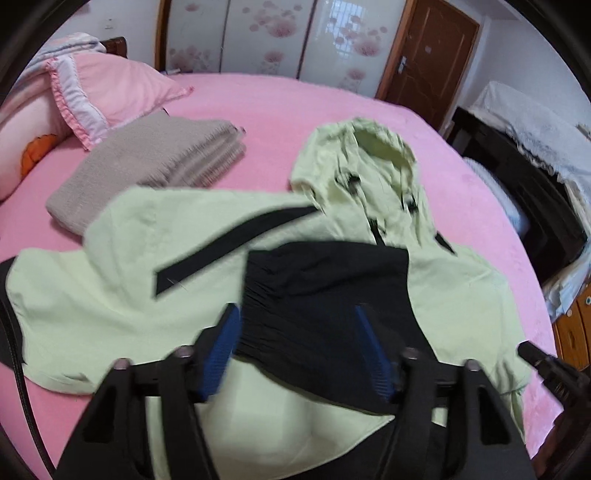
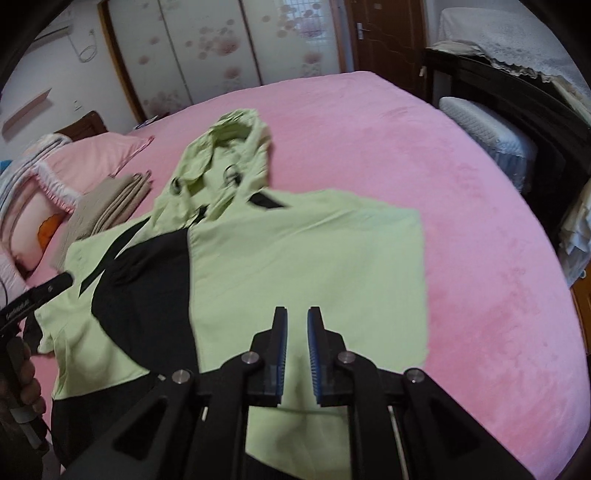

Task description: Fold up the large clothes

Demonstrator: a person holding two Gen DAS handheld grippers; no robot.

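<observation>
My left tool (image 1: 295, 332) hangs above the jacket (image 1: 122, 288), its blue pads (image 1: 221, 354) standing well apart with nothing gripped between them; a black panel (image 1: 325, 302) of the jacket lies just under and ahead of the gap. My right tool (image 2: 297, 332) hovers over the jacket's pale green side (image 2: 306, 258), its pads (image 2: 314, 354) drawn close with a narrow slit left between them, and no cloth caught there. The jacket lies spread on the pink bed (image 2: 461, 221), folded in on itself, directly below and in front of both tools. Its hood (image 1: 369, 158) points away from me, far beyond the fingertips. From the left tool, a black stripe (image 1: 236, 247) runs ahead and to the left. A folded beige cloth (image 1: 147, 162) sits farther off to the left of the left tool, beside a pink pillow (image 1: 122, 88). My left hand (image 2: 26, 380) shows at the left edge of the right wrist view, wrapped around the handle. A wardrobe (image 1: 258, 33) stands beyond the bed.
</observation>
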